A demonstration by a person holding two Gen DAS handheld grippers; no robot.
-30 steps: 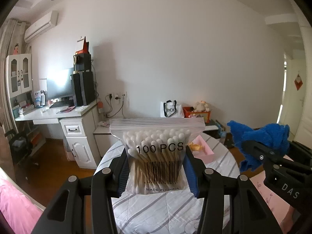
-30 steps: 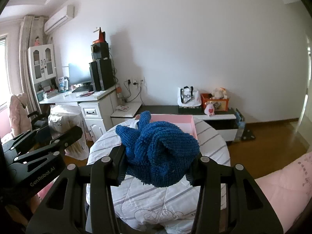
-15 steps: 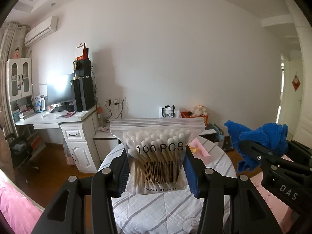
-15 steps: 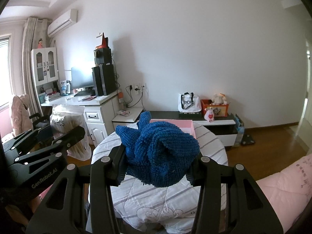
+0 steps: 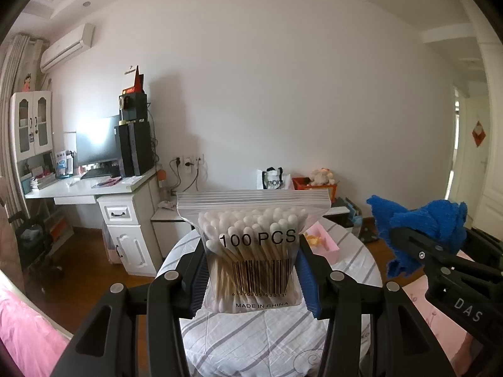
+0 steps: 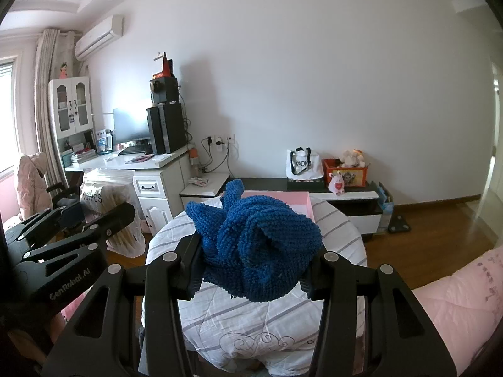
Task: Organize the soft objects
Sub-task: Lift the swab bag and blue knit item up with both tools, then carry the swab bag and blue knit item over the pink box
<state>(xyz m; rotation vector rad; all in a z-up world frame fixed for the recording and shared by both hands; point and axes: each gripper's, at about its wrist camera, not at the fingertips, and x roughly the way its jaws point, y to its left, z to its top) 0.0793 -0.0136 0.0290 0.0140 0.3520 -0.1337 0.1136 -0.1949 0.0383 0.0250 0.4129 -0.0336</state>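
Observation:
My left gripper (image 5: 251,267) is shut on a clear zip bag of cotton swabs (image 5: 253,251) marked "100 PCS", held upright above the round table (image 5: 251,339). My right gripper (image 6: 251,257) is shut on a bunched blue knitted cloth (image 6: 254,245), held above the same table (image 6: 251,323). The cloth also shows at the right of the left wrist view (image 5: 421,229). The swab bag also shows at the left of the right wrist view (image 6: 107,201). A pink open box (image 6: 301,202) sits on the far side of the table, mostly hidden behind the cloth.
The table has a white striped quilted cover. A white desk with a monitor (image 5: 94,185) stands at the left wall. A low black-and-white cabinet (image 6: 342,194) with a bag and toys lines the far wall. Pink bedding (image 6: 456,295) lies at the right.
Both grippers have risen and tilted up a little, so the table and furniture sit lower in view. Both still hold their objects.

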